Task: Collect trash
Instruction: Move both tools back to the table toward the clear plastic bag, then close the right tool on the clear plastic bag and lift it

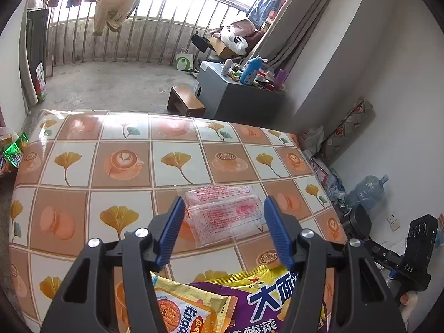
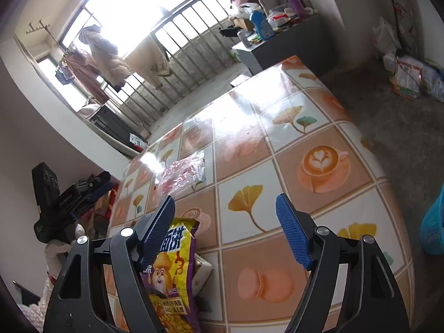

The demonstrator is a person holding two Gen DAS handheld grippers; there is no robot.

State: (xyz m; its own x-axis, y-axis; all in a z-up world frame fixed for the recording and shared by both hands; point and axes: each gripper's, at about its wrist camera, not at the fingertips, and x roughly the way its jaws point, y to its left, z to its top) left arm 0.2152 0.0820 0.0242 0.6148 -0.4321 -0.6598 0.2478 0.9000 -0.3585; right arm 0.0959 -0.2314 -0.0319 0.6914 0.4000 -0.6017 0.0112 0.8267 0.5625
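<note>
My left tool [image 1: 223, 231], jaws apart on nothing, is nearer: the clear wrapper [image 1: 224, 212] lies at twelve o'clock, long axis crosswise; right tool [image 2: 226, 233] apart too.

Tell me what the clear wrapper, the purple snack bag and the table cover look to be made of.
Clear wrapper: thin transparent plastic film, crinkled, red print, the pattern showing through. Purple snack bag: glossy printed plastic or foil laminate, probably; shiny creases. Table cover: likely glossy vinyl or oilcloth, with window glare.
</note>
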